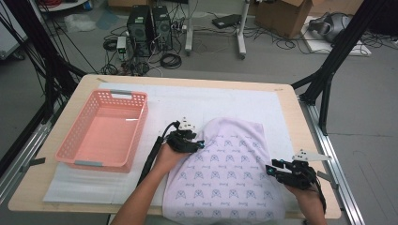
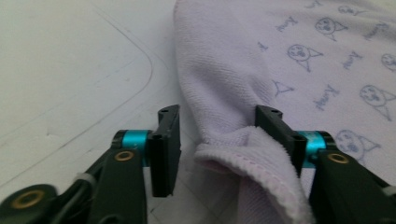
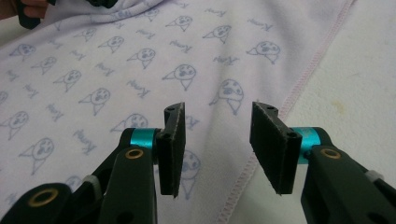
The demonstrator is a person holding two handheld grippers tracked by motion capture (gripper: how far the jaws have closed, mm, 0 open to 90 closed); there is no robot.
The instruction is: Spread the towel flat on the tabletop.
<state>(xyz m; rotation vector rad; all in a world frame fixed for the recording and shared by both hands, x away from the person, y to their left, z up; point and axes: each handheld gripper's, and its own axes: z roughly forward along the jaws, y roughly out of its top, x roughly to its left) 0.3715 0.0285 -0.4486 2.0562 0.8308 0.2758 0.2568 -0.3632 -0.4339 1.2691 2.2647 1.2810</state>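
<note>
Clearly the 2 grippers are lining up on a lilac printed towel (image 1: 225,173) that lies on the white mat (image 1: 187,101), its near end hanging over the table's front edge. Nearest, the right gripper (image 3: 218,144) hovers with jaws wide over the towel's stitched right hem (image 3: 299,88), touching nothing; I would lower it so the hem sits between the pads before closing. Farther in, the left gripper (image 2: 217,140) has its jaws wide around a raised fold at the towel's left edge, not yet pinched. Closing deep on that fold should stop slipping. Beyond, the pink basket (image 1: 80,136) stands empty.
</note>
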